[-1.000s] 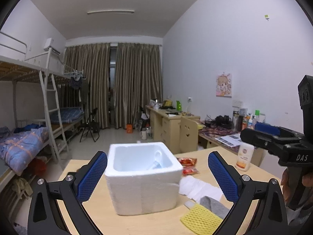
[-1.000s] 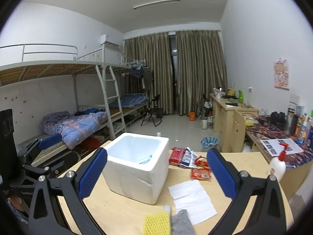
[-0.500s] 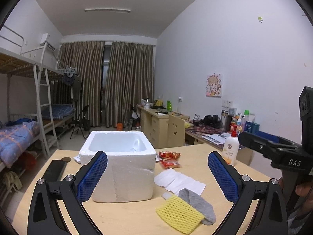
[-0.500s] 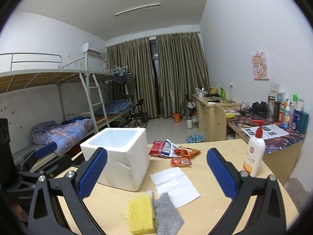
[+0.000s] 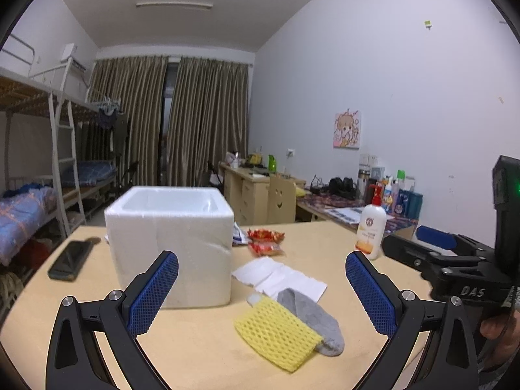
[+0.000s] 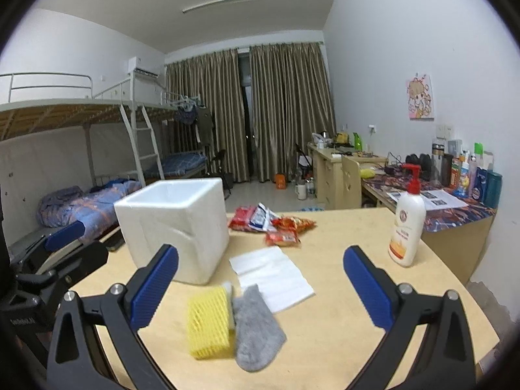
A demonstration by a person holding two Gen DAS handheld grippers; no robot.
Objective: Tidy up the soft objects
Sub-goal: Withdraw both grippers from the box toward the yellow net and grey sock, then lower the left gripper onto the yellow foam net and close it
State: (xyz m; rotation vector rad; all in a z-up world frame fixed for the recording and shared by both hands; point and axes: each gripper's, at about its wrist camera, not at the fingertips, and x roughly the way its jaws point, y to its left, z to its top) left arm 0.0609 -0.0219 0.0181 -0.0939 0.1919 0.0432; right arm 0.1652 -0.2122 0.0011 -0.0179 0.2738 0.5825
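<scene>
A yellow foam net (image 5: 276,338) (image 6: 209,321) lies on the wooden table (image 5: 201,351) beside a grey sock (image 5: 312,312) (image 6: 256,328). Behind them lies a white tissue (image 5: 279,276) (image 6: 273,273). A white foam box (image 5: 169,243) (image 6: 175,224) stands open-topped at the left. My left gripper (image 5: 261,289) is open, above the table in front of the box and the net, holding nothing. My right gripper (image 6: 260,284) is open too, hovering over the net and sock. In the left wrist view the right gripper (image 5: 438,250) shows at the right edge.
Red snack packets (image 5: 265,242) (image 6: 269,224) lie behind the tissue. A white lotion bottle with a red pump (image 6: 406,227) (image 5: 370,230) stands at the right. A black phone (image 5: 70,260) lies left of the box. Bunk beds and desks line the room.
Both grippers have pulled back and lowered, so the box, net, sock and tissue now sit further ahead and the box interior is less visible. Both stay open.
</scene>
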